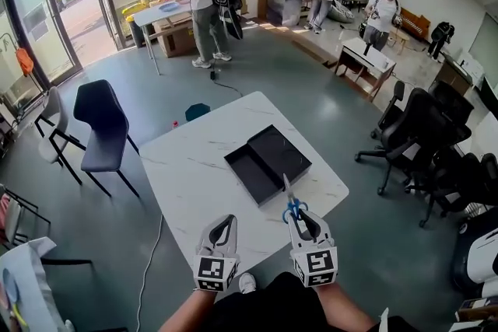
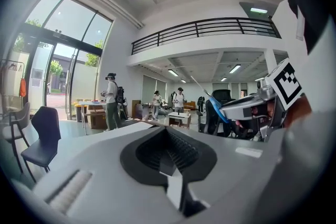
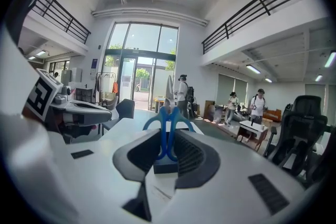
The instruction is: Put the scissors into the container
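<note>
A black container [image 1: 268, 163] lies open in two shallow halves on the white marble table [image 1: 194, 175]. My right gripper [image 1: 299, 215] hovers at the table's near edge, shut on the blue handles of the scissors [image 1: 292, 202]. The thin blades point up and away toward the container. In the right gripper view the scissors [image 3: 167, 131] stand upright between the ridged pads. My left gripper [image 1: 224, 223] is beside it, to the left, its jaw tips together and nothing in it. From the left gripper view, the scissors [image 2: 216, 107] and the right gripper [image 2: 252, 107] show at the right.
A dark blue chair [image 1: 101, 128] stands left of the table and black office chairs [image 1: 420, 128] crowd the right. Several people [image 1: 204, 0] stand at other tables farther back. A cable [image 1: 152, 260] runs over the floor by the table's near left side.
</note>
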### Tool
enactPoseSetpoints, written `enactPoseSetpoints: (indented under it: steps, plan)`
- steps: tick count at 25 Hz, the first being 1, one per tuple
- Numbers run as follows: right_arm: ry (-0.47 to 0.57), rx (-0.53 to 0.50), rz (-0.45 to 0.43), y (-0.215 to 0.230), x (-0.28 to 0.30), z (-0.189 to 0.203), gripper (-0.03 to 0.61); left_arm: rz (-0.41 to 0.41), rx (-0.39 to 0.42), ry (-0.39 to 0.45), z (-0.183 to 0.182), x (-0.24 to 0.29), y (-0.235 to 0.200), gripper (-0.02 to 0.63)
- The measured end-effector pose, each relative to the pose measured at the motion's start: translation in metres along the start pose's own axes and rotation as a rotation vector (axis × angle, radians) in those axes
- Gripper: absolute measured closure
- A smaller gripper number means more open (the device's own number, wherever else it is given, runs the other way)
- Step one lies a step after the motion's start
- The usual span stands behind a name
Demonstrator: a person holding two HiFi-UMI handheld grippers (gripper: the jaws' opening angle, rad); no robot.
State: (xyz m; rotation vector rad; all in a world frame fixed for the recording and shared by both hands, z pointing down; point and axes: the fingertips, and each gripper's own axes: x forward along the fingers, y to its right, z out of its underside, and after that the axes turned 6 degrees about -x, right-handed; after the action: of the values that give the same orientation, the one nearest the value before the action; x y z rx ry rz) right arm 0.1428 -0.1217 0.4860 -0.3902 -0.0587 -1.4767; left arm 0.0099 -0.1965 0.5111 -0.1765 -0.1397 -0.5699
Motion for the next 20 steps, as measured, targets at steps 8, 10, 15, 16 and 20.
enactPoseSetpoints:
  steps: [8, 10, 15, 16, 20]
  plan:
    - [-0.001, 0.007, -0.044, 0.012, 0.035, 0.001, 0.494, -0.047, -0.025, 0.011, 0.002, 0.008, -0.017, 0.606]
    - [0.0, 0.001, -0.063, 0.019, 0.045, 0.0, 0.494, -0.079, -0.046, 0.018, -0.005, 0.013, -0.024, 0.606]
    - [0.001, -0.01, -0.144, 0.029, 0.078, 0.001, 0.494, -0.164, -0.038, 0.016, -0.011, 0.032, -0.042, 0.606]
    - [0.001, -0.008, -0.159, 0.032, 0.085, 0.001, 0.494, -0.174, -0.039, 0.02, -0.013, 0.037, -0.042, 0.606]
    - [0.011, -0.011, -0.236, 0.039, 0.117, 0.0, 0.494, -0.232, -0.009, 0.015, -0.017, 0.056, -0.045, 0.606]
